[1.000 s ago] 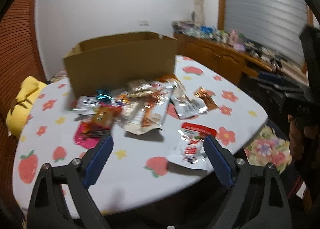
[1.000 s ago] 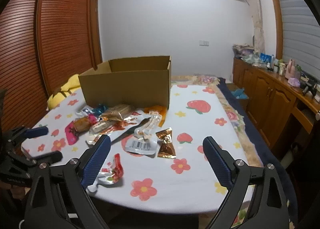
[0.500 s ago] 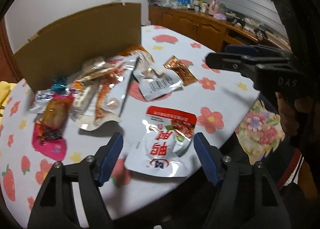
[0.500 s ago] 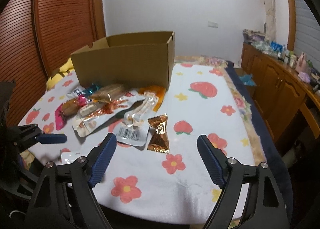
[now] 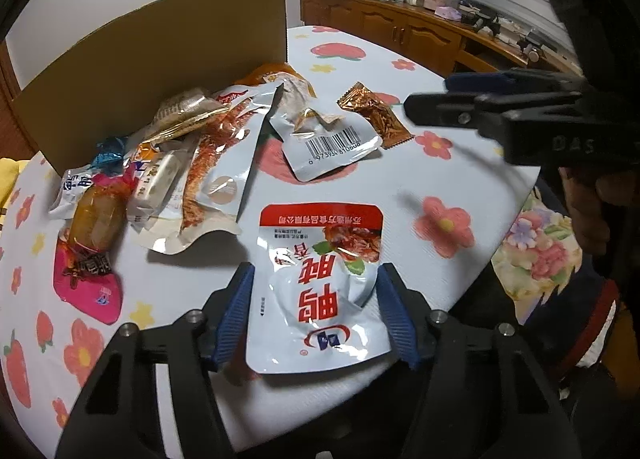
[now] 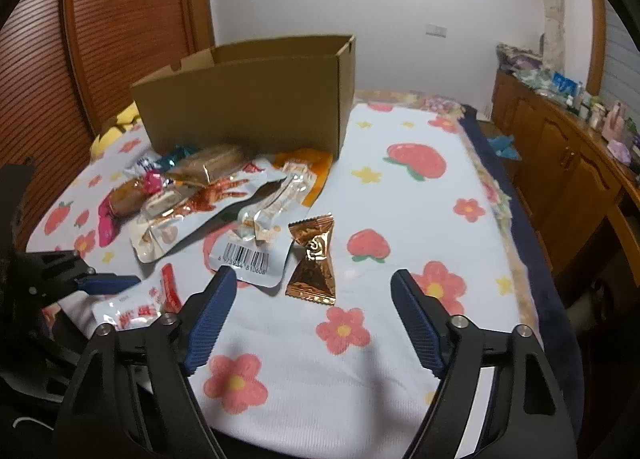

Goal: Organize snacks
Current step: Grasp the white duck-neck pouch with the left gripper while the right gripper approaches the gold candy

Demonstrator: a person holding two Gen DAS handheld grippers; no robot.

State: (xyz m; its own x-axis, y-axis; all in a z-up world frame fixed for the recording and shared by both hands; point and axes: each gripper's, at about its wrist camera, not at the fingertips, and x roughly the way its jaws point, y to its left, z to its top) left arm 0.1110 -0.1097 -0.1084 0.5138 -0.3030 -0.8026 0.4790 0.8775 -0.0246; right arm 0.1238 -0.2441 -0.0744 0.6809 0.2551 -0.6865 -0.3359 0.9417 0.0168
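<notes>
The white pouch [image 5: 320, 291] with the red band lies flat at the near edge of the bench [image 5: 400, 179], apart from the snack pile [image 5: 192, 163] that sits against the box [image 5: 160, 59]; the left tongs [image 5: 316, 315] stand apart with a blue pad on either side of the pouch's lower half, close to its edges but not yet clamped on it. To take it well, I judge the tongs should come low enough for the pads to meet the pouch's puffed middle, then close slowly so the slick film buckles upward between them rather than sliding out; a pinch too near the bench edge could nudge it off. The right tongs [image 6: 312, 315] are also apart and empty, hovering over the cloth just short of the copper candy [image 6: 314, 259] and the barcode pouch [image 6: 256, 255]; the box stands open behind the pile, a likely home for all of it.
</notes>
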